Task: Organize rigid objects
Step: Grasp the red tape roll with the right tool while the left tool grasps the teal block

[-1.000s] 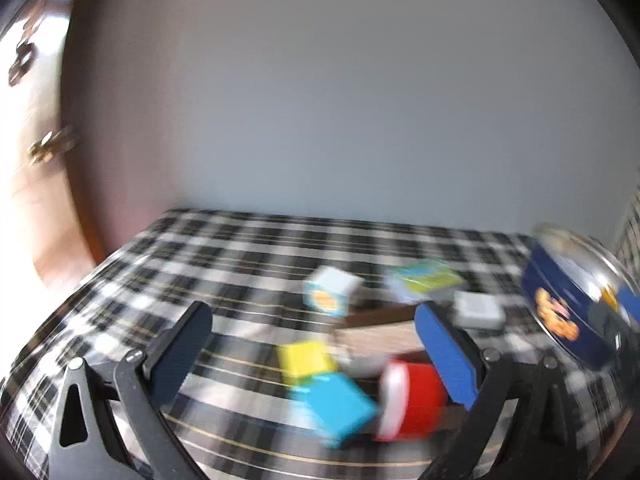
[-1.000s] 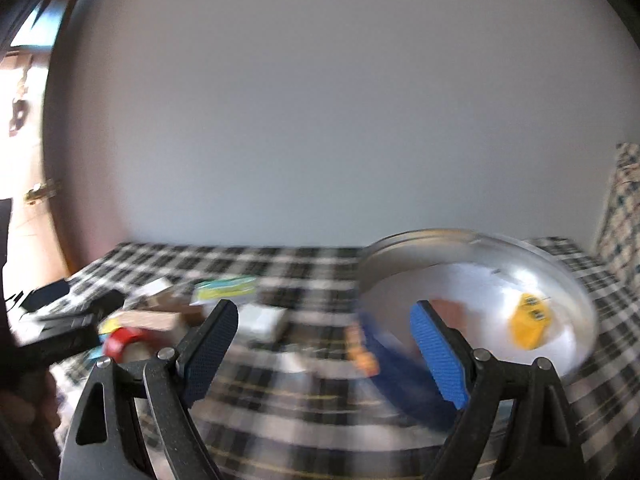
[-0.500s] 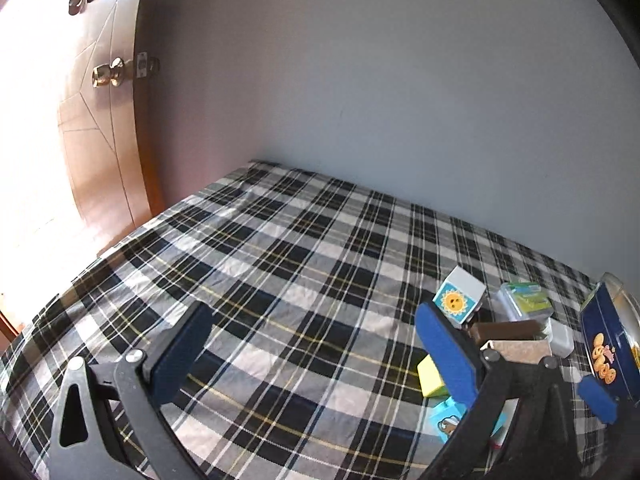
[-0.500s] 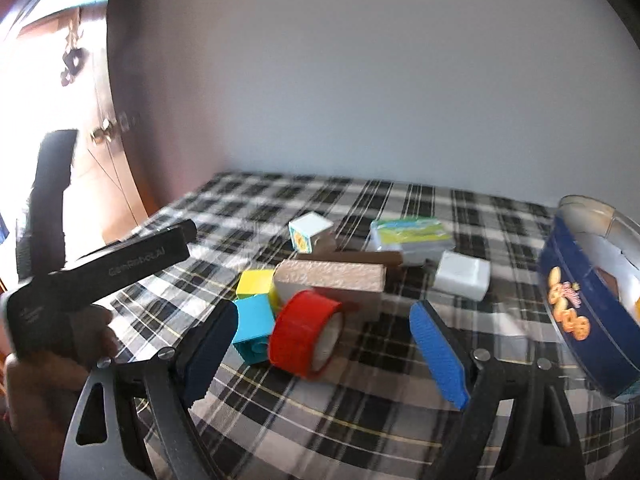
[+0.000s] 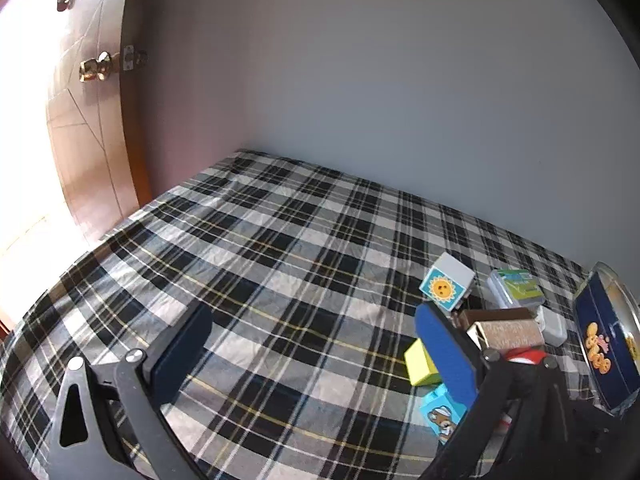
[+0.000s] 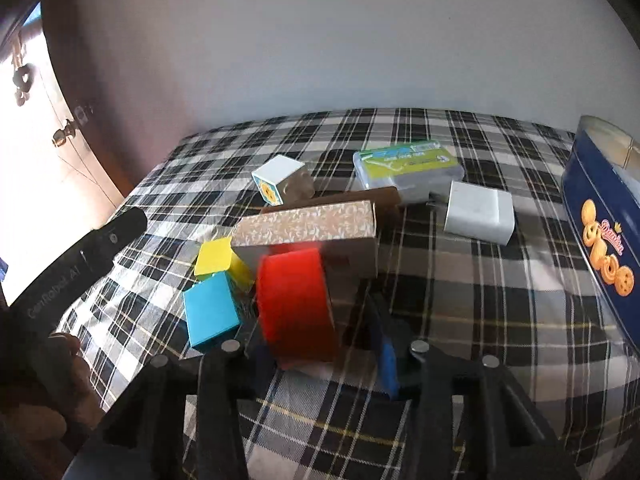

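Note:
My right gripper [image 6: 320,344] is shut on a red tape roll [image 6: 296,304], just over the plaid cloth. Around it lie a patterned tan box [image 6: 308,226], a brown box [image 6: 384,200], a yellow block [image 6: 218,258], a blue block [image 6: 210,314], a sun-print cube [image 6: 276,178], a green-lidded case [image 6: 408,164] and a white adapter [image 6: 478,212]. A blue cookie tin [image 6: 600,216] stands at the right. My left gripper [image 5: 312,356] is open and empty, left of the pile; the sun cube [image 5: 446,286] and yellow block [image 5: 420,362] show by its right finger.
A plaid cloth [image 5: 260,264] covers the table, which meets a grey wall at the back. A wooden door with a brass knob [image 5: 92,68] stands at the left. The left gripper's body [image 6: 80,252] shows at the left of the right wrist view.
My right gripper swung from the tin to the pile and closed on the red tape roll. My left gripper turned left, away from the pile, and stays open.

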A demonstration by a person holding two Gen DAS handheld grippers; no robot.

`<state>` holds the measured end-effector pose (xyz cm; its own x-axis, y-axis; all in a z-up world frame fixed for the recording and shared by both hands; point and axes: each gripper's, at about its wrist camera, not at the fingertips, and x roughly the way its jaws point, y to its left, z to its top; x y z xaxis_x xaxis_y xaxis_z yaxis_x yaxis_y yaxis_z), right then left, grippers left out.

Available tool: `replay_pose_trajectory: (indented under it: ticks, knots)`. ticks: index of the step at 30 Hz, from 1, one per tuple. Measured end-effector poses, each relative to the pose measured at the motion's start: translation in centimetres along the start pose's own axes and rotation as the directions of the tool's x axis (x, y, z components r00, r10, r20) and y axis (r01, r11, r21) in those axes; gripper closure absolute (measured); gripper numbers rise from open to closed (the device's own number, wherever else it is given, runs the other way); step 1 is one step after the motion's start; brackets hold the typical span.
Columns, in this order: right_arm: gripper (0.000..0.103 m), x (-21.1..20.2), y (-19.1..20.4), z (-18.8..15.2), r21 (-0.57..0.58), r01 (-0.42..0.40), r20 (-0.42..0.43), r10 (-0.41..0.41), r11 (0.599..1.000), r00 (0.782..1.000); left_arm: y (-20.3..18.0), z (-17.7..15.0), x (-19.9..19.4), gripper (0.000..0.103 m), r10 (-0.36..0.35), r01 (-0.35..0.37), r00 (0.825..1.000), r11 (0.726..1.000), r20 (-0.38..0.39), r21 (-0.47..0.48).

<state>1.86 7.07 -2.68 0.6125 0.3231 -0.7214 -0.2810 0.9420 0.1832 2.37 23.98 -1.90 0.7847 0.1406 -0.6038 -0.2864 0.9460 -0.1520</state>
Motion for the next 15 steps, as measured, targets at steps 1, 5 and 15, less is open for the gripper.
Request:
replay_pose_trajectory:
  ticks: [1,5,15]
  knots:
    - [0.077,0.0,0.1,0.0,-0.008,-0.004,-0.003,0.004,1.000,1.000,0.0,0.0,0.0,0.001,-0.019,0.019,1.000,1.000,-0.005,-0.006]
    - [0.077,-1.8,-0.3,-0.4,-0.045,-0.013,0.051,0.015,0.999,0.999,-0.8,-0.2,0.1,0.001,-0.129,0.128,0.990,0.991,-0.054,-0.027]
    - [0.077,-7.0,-3.7,-0.8,-0.154,0.128,0.270,-0.083,0.980,0.959,-6.5,-1.8,-0.1,0.007,-0.204,0.224,0.967,0.967,-0.151,0.125]
